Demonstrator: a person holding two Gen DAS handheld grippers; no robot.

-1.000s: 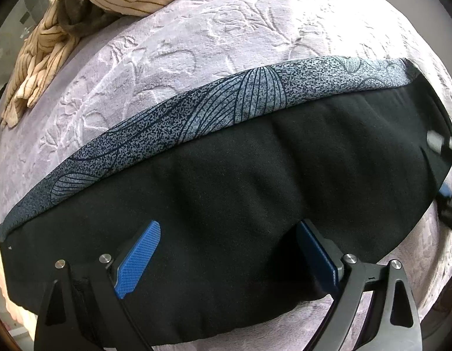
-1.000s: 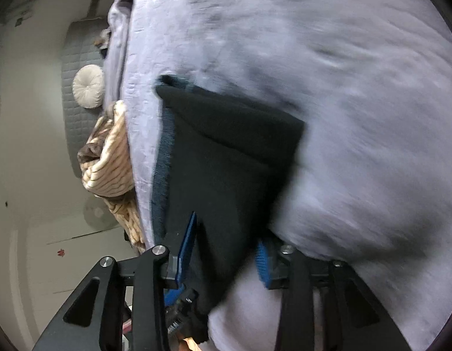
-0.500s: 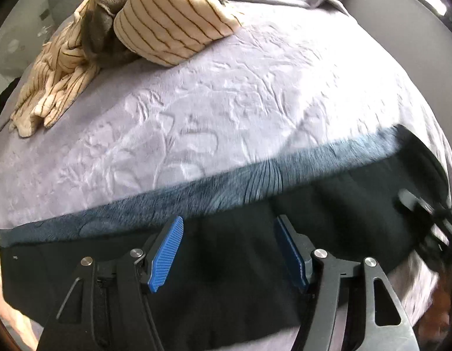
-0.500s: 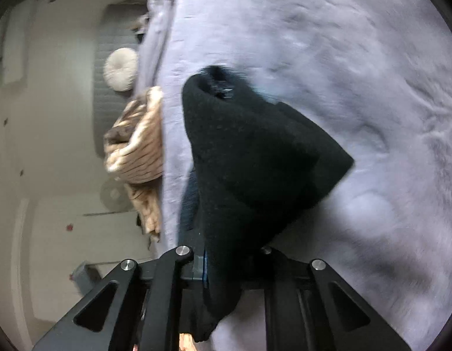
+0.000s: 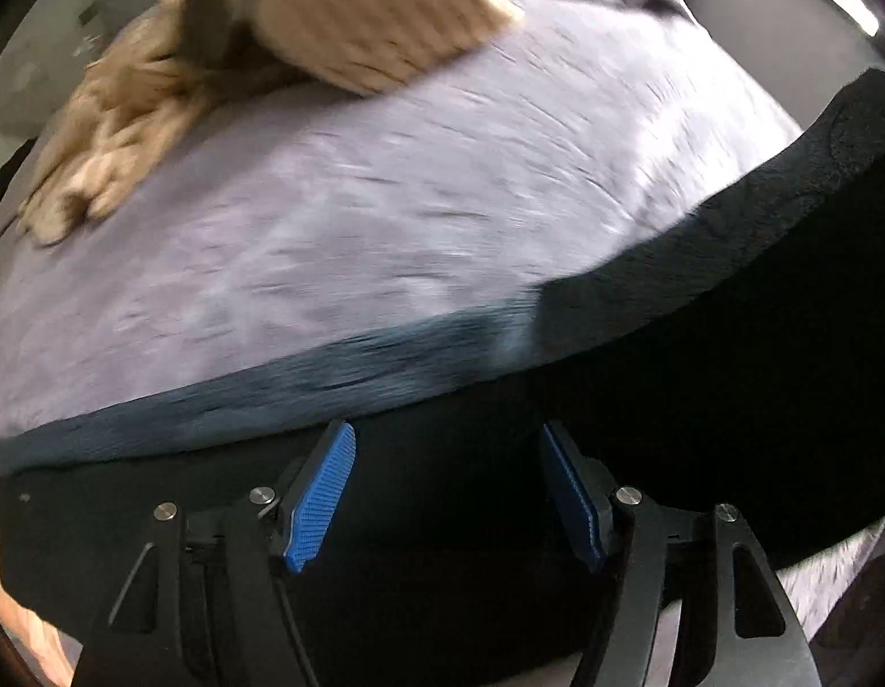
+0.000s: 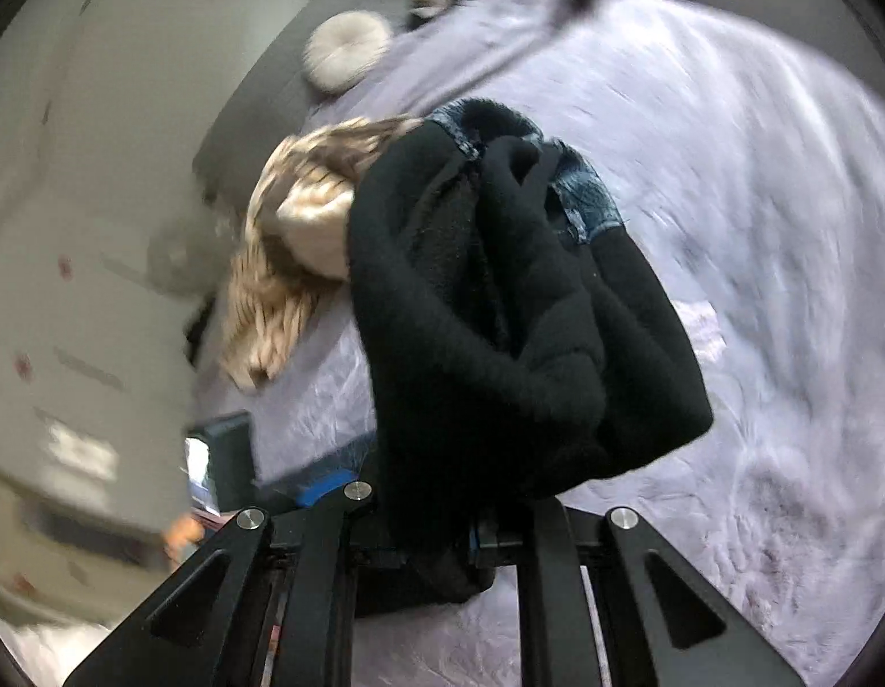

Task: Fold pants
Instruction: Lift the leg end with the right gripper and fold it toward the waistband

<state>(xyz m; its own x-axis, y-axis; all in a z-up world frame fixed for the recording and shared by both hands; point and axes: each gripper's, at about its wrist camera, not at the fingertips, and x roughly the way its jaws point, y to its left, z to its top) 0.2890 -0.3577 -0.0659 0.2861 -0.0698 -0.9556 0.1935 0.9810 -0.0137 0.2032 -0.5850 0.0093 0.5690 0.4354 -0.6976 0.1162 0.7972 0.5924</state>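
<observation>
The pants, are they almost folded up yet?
Not yet. Already done: the black pants lie doubled lengthwise on the purple bedspread. In hand: the right hand-held gripper is shut on one bunched end of the pants and holds it above the bed, while the left hand-held gripper straddles the middle. Left: laying that end across and smoothing.

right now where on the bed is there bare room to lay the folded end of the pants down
Free: the lilac bedspread between the black pants and the striped beige clothes, plus the stretch right of the lifted bunch. Crowded: the far left corner under those clothes.
</observation>
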